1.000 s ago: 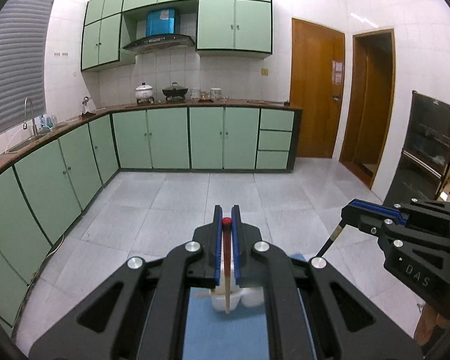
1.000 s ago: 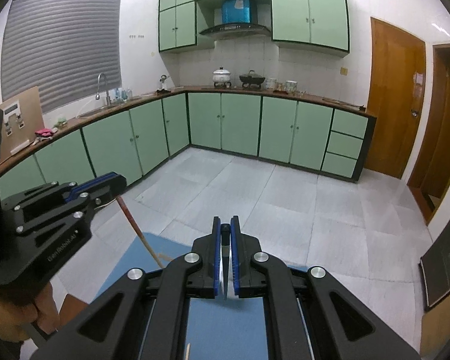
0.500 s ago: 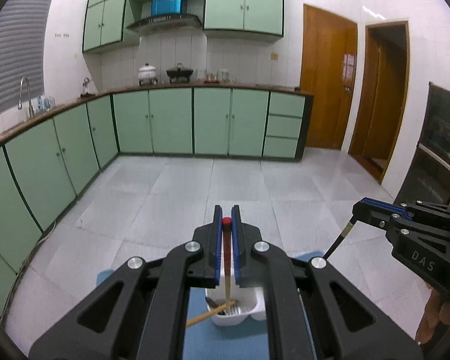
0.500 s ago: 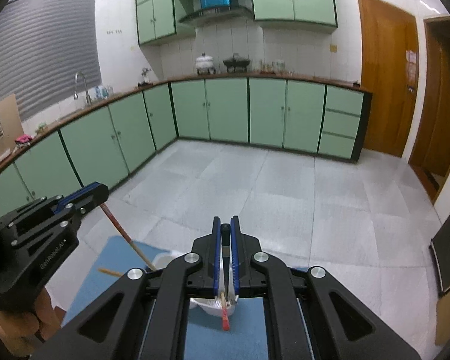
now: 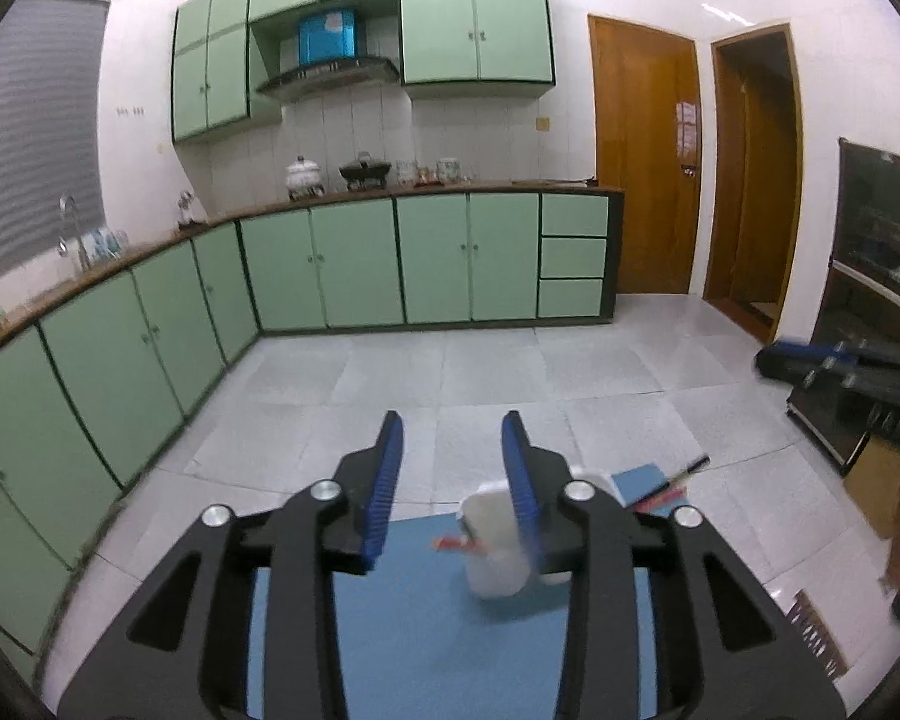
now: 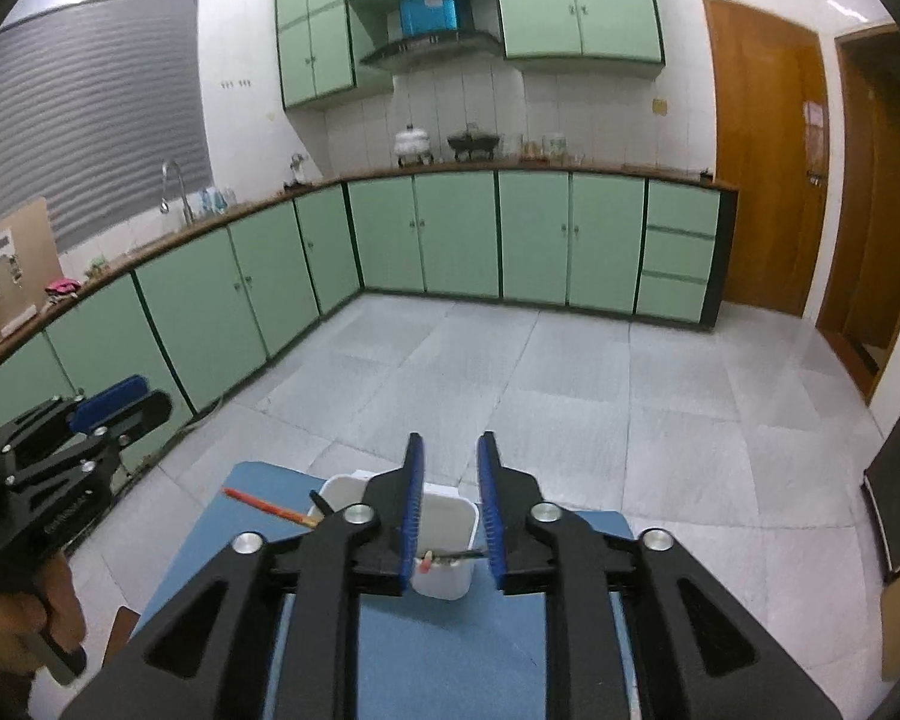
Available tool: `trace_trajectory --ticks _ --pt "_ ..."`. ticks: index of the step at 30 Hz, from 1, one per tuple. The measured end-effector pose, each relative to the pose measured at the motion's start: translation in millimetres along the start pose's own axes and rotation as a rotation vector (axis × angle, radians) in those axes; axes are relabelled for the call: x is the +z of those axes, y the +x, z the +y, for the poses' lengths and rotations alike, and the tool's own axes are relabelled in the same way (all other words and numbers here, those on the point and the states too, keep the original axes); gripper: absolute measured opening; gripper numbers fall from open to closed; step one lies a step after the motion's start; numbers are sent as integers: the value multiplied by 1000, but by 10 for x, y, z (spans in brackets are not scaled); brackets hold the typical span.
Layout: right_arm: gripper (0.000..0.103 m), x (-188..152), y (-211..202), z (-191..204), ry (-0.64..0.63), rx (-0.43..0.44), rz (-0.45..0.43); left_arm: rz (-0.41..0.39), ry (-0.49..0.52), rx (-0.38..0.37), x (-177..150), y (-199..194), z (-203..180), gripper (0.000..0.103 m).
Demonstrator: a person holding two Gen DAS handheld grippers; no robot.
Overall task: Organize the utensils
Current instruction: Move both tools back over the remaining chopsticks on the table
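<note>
both the left gripper and right gripper have jaws spread wide, holding nothing. the white holder sits just beyond the right jaws, chopsticks leaning out over its rim (loosely seated); a nudge could tip it.

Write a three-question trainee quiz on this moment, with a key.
1. True or false: the left gripper holds a utensil.
2. The white holder stands on: A) blue mat B) kitchen counter C) floor tiles.
3. Fill in: the right gripper's jaws are ____.

Key: 1 false, its jaws are apart and bare. 2 A, the blue mat. 3 open; the utensils sit in the holder.
</note>
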State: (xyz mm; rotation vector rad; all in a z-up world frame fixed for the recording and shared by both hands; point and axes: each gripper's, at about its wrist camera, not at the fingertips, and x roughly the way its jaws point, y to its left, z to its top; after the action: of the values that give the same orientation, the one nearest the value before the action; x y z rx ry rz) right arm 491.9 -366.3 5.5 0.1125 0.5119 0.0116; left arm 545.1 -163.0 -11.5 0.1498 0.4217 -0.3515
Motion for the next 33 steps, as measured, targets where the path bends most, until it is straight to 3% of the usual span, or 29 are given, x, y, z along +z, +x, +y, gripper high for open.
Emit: trace_trajectory --ticks 3,7,14,19,24,33 --pt "26 -260 -436 69 -32 8 -52 -15 45 -4 -284 -447 -25 39" --pt "29 -978 -893 223 -59 21 -62 -3 44 -28 -874 -959 -57 46" --pt "29 -2552 -1175 446 -18 21 60 98 -22 -57 -2258 -1522 -255 46" --pt "29 -3372 -1126 610 32 27 191 204 -39 -79 -3096 -1633 -569 46" --pt "29 -3693 -1186 725 55 36 240 297 -18 -109 -3513 -1594 -797 46" --pt "29 -3715 -1171 648 56 41 255 354 -16 -91 -3593 -1439 -804 46"
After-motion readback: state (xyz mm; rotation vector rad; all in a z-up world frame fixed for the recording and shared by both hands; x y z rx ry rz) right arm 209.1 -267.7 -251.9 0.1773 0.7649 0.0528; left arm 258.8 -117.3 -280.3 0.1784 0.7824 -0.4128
